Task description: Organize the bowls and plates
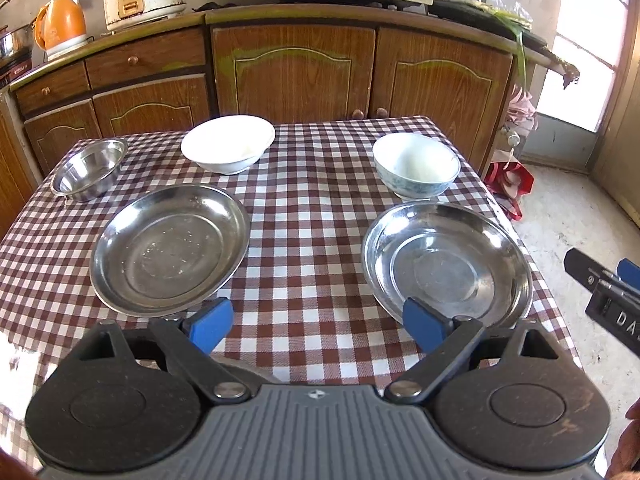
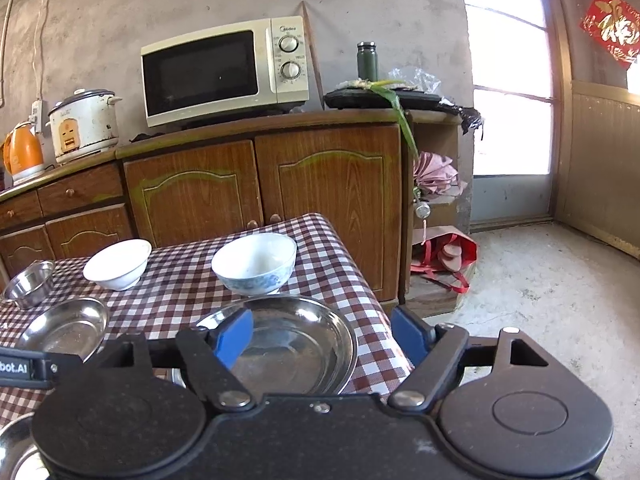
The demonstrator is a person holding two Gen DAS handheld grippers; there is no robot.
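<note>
Five empty vessels lie spread singly on the checked tablecloth (image 1: pixel 312 216), none stacked, so sorting appears not yet begun. From the left: a small steel bowl (image 1: pixel 90 170) at the far left corner, thin-walled and shiny. Next, a shallow round steel plate (image 1: pixel 168 250), its surface scuffed, with a white glazed bowl (image 1: pixel 228 144) beyond it. Further right, a second steel plate (image 1: pixel 448 264), mirror-bright, near the table's right edge; behind it, a white bowl with blue pattern (image 1: pixel 416 164), deep and footed. The left gripper (image 1: pixel 316 326) hovers between the two plates, jaws spread, holding nothing. The right gripper (image 2: pixel 322 336) is spread wide about the second plate's near side, probably lined up to take its rim; pads not touching.
</note>
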